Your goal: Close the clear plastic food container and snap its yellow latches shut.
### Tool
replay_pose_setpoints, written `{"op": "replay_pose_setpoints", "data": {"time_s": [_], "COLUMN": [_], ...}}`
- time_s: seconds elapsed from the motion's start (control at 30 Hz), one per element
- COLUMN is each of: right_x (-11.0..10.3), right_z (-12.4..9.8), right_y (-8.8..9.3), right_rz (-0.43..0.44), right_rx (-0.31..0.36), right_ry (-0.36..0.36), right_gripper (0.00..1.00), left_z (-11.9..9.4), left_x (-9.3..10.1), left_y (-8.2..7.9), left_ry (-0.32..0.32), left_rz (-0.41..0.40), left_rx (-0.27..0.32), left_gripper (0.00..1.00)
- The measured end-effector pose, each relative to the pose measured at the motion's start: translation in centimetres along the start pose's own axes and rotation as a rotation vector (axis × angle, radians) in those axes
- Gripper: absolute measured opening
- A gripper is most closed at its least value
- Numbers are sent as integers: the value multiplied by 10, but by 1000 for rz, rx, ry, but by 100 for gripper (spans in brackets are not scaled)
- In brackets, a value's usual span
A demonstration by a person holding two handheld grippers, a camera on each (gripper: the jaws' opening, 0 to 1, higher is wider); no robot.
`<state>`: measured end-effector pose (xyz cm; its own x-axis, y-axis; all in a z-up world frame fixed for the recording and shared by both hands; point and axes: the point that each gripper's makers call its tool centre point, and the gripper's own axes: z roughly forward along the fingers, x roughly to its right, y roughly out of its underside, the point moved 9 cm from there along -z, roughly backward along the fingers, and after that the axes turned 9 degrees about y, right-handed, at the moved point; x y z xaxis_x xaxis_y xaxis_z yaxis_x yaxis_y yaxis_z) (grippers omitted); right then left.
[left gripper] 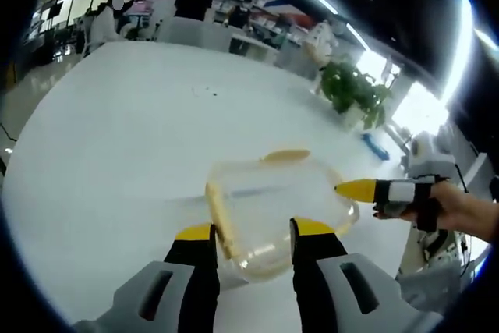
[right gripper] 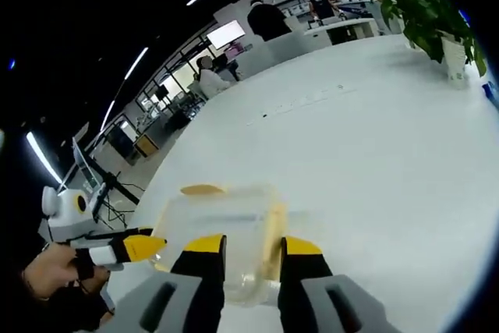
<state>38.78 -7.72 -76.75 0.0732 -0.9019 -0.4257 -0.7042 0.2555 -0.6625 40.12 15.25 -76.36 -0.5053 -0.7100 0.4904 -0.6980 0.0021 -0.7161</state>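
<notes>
The clear plastic food container (left gripper: 281, 200) lies on the white table with its lid on. One yellow latch (left gripper: 285, 155) sticks out at its far side and a long one (left gripper: 221, 222) runs along its left side. My left gripper (left gripper: 253, 232) is open, its yellow-tipped jaws straddling the near edge and the long latch. The right gripper (left gripper: 360, 189) touches the container's right edge. In the right gripper view the container (right gripper: 222, 232) lies ahead. My right gripper (right gripper: 252, 246) is open over a yellow latch (right gripper: 273, 232). The left gripper (right gripper: 143, 247) meets the container's left side.
The white table (left gripper: 117, 154) spreads wide around the container. A potted plant (left gripper: 352, 91) and a blue object (left gripper: 374, 147) stand near its far right edge. A hand (right gripper: 47, 274) holds the left gripper. People and desks are far behind.
</notes>
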Motion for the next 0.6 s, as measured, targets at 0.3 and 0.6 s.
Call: {"op": "replay_pose_setpoints", "data": {"time_s": [0.3,0.6], "right_x": [3,3], "right_z": [-2,-3], "right_y": [6,3], "right_rz": [-2,-103], "right_rx": [42,55], "right_ry": [9,18], "right_gripper": [25,26], "left_z": [-2,0], "left_x": [-1,0], "left_y": [3,2], "left_ry": [1,-1], "left_rz": [17,82], "left_rx": [6,9], "left_gripper": [35,37]}}
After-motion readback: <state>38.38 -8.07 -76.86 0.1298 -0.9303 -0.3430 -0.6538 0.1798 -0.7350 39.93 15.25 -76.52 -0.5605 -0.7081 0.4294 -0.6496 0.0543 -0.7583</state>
